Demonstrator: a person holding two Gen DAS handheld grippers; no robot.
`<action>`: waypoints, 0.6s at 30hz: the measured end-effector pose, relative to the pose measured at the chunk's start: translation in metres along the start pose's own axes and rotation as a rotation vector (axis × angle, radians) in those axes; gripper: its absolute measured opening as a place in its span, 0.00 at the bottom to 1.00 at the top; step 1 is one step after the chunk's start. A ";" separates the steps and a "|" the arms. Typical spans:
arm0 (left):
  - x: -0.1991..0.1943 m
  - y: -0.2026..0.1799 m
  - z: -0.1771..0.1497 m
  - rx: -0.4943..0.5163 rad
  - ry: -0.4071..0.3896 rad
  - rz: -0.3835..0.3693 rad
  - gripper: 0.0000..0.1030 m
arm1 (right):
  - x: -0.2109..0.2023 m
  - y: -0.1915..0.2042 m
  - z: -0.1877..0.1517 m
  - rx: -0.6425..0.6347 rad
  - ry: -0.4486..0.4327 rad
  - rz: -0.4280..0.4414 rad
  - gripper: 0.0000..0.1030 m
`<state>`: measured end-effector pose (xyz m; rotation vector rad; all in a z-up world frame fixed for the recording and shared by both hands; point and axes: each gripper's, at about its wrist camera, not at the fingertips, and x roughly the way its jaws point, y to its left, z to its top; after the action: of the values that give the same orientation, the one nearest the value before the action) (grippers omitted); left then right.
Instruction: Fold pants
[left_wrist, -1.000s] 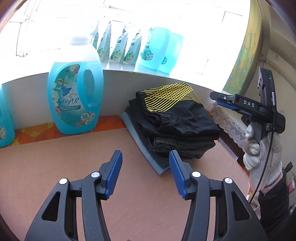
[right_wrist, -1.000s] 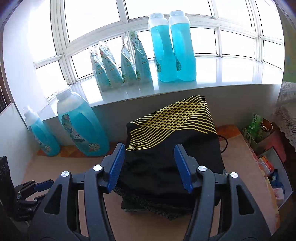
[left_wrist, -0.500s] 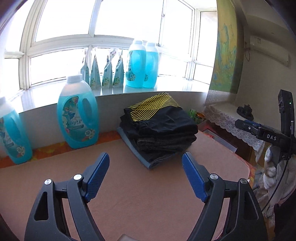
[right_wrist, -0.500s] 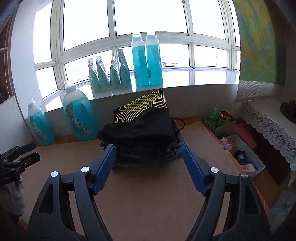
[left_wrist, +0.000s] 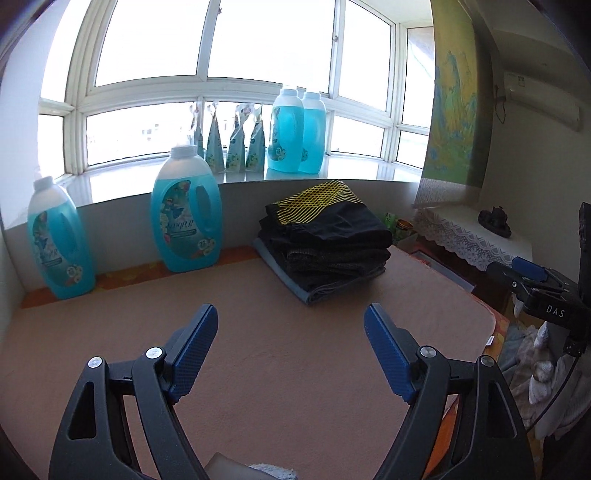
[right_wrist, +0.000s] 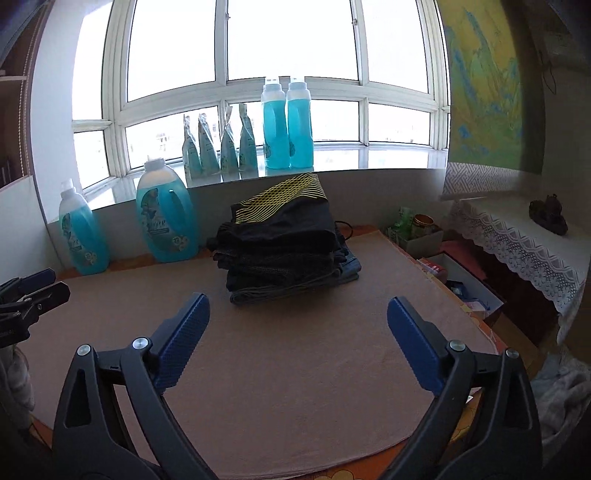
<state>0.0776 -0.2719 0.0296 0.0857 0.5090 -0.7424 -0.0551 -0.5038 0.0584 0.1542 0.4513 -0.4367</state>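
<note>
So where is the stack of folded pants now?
The stack of folded pants lies at the table's far edge, center in the right wrist view, right of the large blue bottle.

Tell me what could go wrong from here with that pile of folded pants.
1. The stack of dark folded pants is tall, and its yellow-striped black top piece might slide off if bumped.
2. The big blue detergent bottle stands close beside the stack; another placement could knock it.
3. Both claws are empty; the right claw is opening.

Right tool (right_wrist: 297, 317) w/ jaws opening, empty, over mat (right_wrist: 295, 369); folded pants stack (right_wrist: 284, 247) beyond, prob. four items.
</note>
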 end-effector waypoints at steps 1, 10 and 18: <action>-0.003 0.002 -0.004 -0.005 0.001 0.003 0.80 | -0.003 0.003 -0.004 -0.003 0.002 -0.008 0.99; -0.026 0.008 -0.038 -0.027 0.002 0.047 0.84 | -0.019 0.018 -0.031 0.010 -0.007 -0.073 1.00; -0.039 0.012 -0.060 -0.054 0.010 0.074 0.85 | -0.021 0.015 -0.046 0.063 -0.003 -0.072 1.00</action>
<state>0.0369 -0.2238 -0.0057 0.0576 0.5325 -0.6557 -0.0833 -0.4713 0.0281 0.1982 0.4417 -0.5222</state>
